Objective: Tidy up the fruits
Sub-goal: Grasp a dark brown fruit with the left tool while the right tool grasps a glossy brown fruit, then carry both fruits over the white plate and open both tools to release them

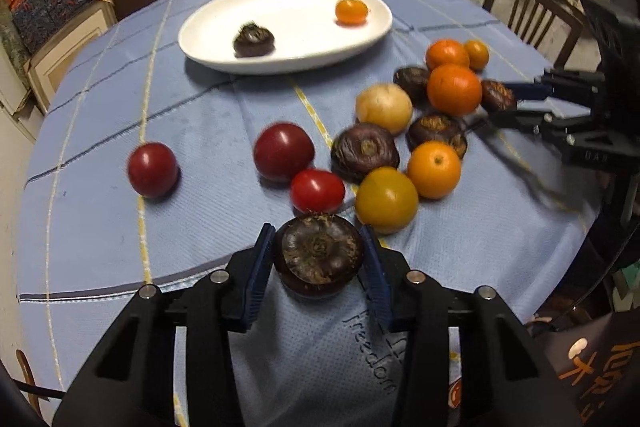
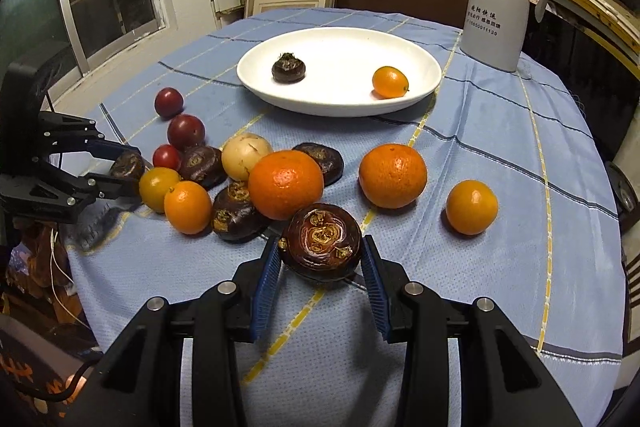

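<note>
Glossy white plate [image 2: 420,83] catches the light; woven blue cloth [image 2: 500,147] lies matt over the desk. Dark chestnut [image 2: 320,241] looks rough and flaky, tomatoes [image 1: 317,190] smooth and shiny, tongs [image 2: 320,259] matt black plastic.

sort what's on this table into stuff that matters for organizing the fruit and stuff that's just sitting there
For the job:
- white plate, already holding one water chestnut and one kumquat
- loose fruit pile on the tablecloth
- chestnuts clamped in the left hand-held gripper and right hand-held gripper

Just lying about:
- grey thermos jug
- wooden chair
</note>
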